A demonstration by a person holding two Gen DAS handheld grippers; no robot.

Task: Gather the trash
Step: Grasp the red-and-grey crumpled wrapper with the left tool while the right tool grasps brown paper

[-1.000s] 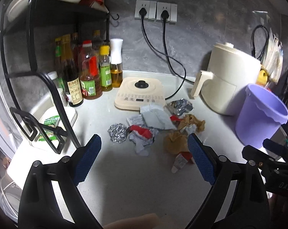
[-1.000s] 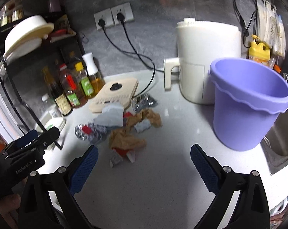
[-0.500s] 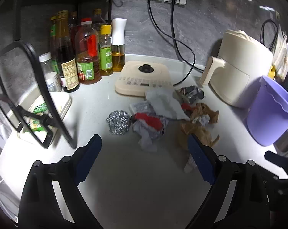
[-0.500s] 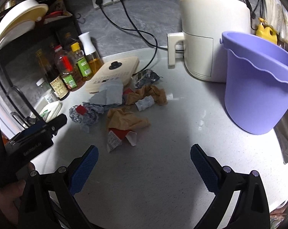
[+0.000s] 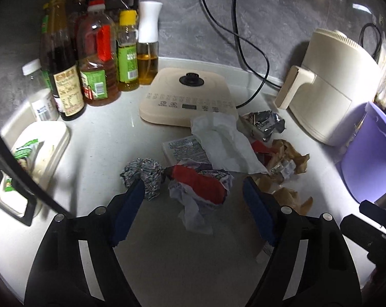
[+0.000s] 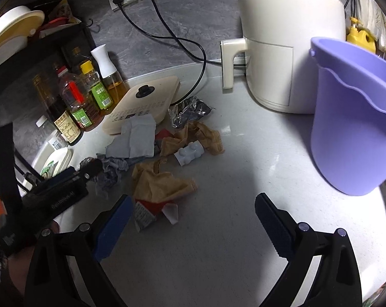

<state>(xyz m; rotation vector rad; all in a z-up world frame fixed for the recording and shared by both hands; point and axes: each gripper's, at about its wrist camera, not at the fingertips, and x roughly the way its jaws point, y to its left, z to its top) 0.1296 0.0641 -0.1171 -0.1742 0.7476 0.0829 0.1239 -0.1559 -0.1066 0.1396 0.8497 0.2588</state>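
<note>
A heap of trash lies on the white counter. In the left wrist view I see a foil ball (image 5: 144,174), a crumpled red and white wrapper (image 5: 199,186), a white paper (image 5: 223,143), a silver wrapper (image 5: 264,124) and brown paper (image 5: 287,156). My left gripper (image 5: 193,204) is open, its pads on either side of the red wrapper, just above it. In the right wrist view my right gripper (image 6: 191,217) is open and empty above the counter, near the brown paper (image 6: 159,181) and a red and white packet (image 6: 152,211). The purple bucket (image 6: 351,133) stands at the right.
A cream induction cooker (image 5: 190,97) and a white air fryer (image 6: 282,41) stand behind the heap, with black cords to wall sockets. Sauce and oil bottles (image 5: 95,58) line the back left by a black rack. A white dish (image 5: 39,151) sits at the left.
Both grippers have moved down and forward toward the trash heap. The left gripper now brackets the red wrapper. Both stay open.
</note>
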